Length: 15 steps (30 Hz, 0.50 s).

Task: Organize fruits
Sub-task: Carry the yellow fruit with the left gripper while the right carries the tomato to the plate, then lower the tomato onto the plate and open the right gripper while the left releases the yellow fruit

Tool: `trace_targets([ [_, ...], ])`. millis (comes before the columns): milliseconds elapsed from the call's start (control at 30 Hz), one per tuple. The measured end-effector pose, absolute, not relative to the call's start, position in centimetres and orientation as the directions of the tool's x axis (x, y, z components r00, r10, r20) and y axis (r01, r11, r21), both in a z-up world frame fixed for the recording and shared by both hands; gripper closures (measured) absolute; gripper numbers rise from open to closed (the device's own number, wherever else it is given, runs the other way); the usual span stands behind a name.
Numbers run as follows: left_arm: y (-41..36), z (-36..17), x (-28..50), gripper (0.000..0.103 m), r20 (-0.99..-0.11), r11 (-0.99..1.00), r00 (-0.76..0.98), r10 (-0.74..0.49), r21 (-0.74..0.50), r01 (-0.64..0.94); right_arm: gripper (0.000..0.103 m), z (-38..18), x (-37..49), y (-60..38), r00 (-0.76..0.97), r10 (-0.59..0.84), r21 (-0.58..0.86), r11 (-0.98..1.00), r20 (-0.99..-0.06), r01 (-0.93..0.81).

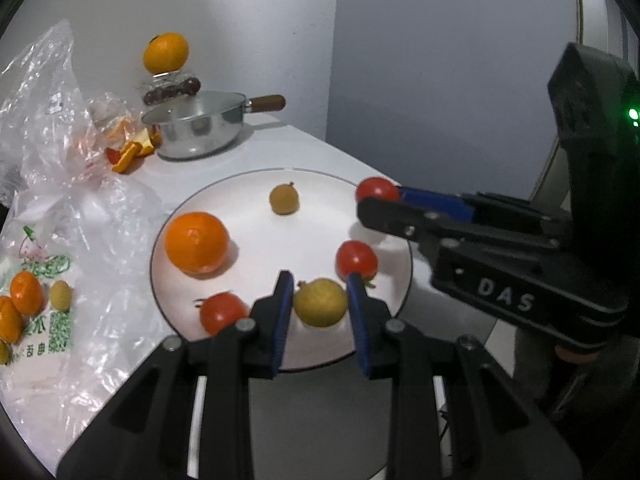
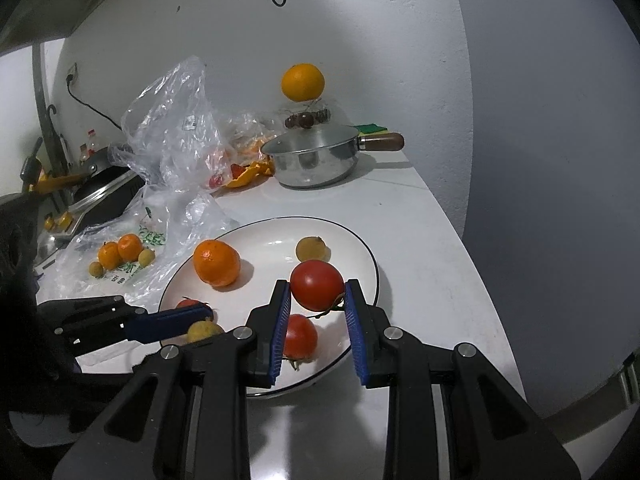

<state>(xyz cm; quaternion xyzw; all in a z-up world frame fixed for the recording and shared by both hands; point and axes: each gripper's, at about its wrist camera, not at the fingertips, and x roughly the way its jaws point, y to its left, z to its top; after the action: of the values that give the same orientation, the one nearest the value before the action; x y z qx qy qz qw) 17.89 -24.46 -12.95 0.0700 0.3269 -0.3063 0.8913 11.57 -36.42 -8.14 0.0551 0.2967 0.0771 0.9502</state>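
Note:
A white plate [image 1: 248, 188] holds an orange [image 1: 197, 242], a small brown-yellow fruit [image 1: 284, 199], two red tomatoes [image 1: 356, 260] [image 1: 222, 312] and a yellow fruit [image 1: 320, 302]. My left gripper [image 1: 320, 298] has its blue pads on both sides of the yellow fruit, low over the plate. My right gripper [image 2: 317, 294] is shut on a third red tomato [image 2: 316, 286] and holds it above the plate [image 2: 360, 248]. In the left wrist view that tomato [image 1: 376, 189] shows at the plate's right rim.
Clear plastic bags [image 1: 60, 184] lie left of the plate with small oranges [image 1: 26, 294] and a yellow fruit [image 1: 60, 295]. A steel pan with lid [image 1: 196, 126] stands behind, with an orange on a jar [image 1: 166, 53]. The table edge runs right of the plate.

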Motion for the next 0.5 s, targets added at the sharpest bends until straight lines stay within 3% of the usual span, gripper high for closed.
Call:
trace_targets([
  [500, -25.4, -13.5, 18.3, 0.072, -0.653, 0.805, 0.586, -0.48, -0.062, 0.59, 0.074, -9.4, 12.9, -36.8, 0.801, 0.18, 0.159, 0.981, -0.571, -0.107],
])
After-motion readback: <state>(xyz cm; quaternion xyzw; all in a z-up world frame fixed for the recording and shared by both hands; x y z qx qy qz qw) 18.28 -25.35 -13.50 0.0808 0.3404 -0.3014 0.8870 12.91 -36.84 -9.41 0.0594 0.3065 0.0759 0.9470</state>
